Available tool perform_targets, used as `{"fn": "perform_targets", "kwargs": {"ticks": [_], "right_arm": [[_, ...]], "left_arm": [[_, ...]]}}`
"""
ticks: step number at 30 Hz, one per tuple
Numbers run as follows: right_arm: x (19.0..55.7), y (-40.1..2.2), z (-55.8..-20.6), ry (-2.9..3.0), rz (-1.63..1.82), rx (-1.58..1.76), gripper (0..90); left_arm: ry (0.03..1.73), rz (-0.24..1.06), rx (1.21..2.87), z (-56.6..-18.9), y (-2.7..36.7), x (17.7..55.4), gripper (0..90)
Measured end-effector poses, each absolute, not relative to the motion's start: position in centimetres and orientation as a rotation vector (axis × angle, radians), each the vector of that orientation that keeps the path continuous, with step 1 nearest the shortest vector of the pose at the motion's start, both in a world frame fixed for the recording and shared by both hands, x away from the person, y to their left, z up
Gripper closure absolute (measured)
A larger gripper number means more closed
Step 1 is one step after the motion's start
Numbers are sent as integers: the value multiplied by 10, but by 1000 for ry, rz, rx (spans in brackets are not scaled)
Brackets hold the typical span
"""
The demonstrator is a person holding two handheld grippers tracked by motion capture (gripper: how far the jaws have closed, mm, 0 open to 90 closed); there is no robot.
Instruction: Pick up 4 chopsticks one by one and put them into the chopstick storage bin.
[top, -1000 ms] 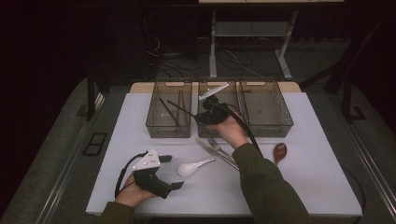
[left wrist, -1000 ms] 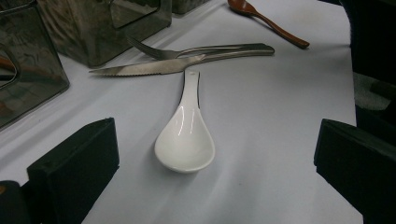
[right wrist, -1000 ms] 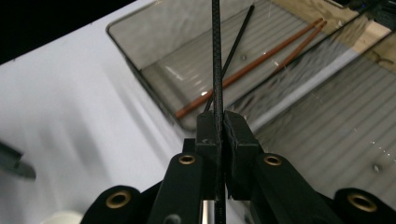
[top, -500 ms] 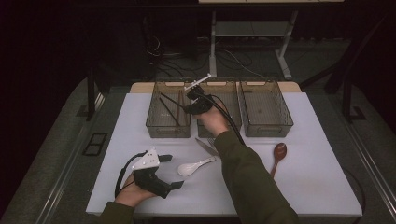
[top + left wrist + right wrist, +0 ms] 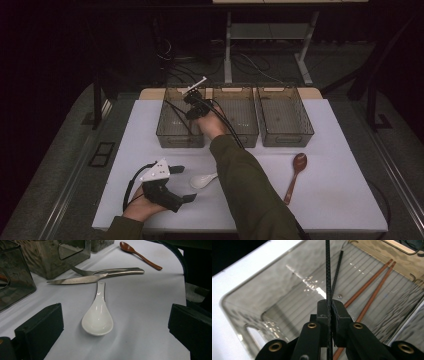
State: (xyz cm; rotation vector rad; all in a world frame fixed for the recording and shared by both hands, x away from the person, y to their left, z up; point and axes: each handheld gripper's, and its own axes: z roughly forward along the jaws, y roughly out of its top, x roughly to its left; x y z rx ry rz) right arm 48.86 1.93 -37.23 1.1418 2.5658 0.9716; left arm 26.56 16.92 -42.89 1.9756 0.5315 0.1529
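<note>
My right gripper [image 5: 194, 103] hangs over the left grey bin [image 5: 167, 136], shut on a thin black chopstick [image 5: 328, 275] that points down into it. On that bin's floor lie a second black chopstick [image 5: 337, 270] and a brown pair [image 5: 372, 287]. My left gripper [image 5: 185, 183] rests on the white table near the front edge, jaws wide open. A white ceramic spoon [image 5: 98, 315] lies on the table just ahead of them, untouched. Behind it lie a steel knife [image 5: 80, 279] and a fork [image 5: 112, 271].
Three grey bins stand in a row at the back: the left one, a middle bin [image 5: 235, 135] and a right bin [image 5: 285, 137]. A brown wooden spoon [image 5: 295, 175] lies at the front right. My right forearm [image 5: 250, 190] stretches across the table's middle.
My right gripper has carried the black chopstick leftward, from above the middle bin to above the left bin. The left gripper has stayed where it was.
</note>
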Motion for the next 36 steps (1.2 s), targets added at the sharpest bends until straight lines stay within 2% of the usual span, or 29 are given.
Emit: {"fn": "perform_targets", "kwargs": {"ticks": [3, 4, 12, 28, 36], "right_arm": [[491, 21, -375, 2563, 976, 1148, 824], [491, 21, -375, 2557, 984, 1149, 763], [489, 15, -366, 2532, 1043, 1136, 566], [465, -30, -353, 2552, 1228, 1070, 383], [445, -66, -347, 2524, 1321, 1014, 356]], "left_arm": [[532, 152, 1976, -429, 169, 266, 0], [530, 152, 1976, -429, 169, 266, 0], [532, 153, 1975, -429, 169, 266, 0], [519, 159, 1985, -430, 169, 267, 0], [534, 152, 1986, -431, 171, 268, 0]]}}
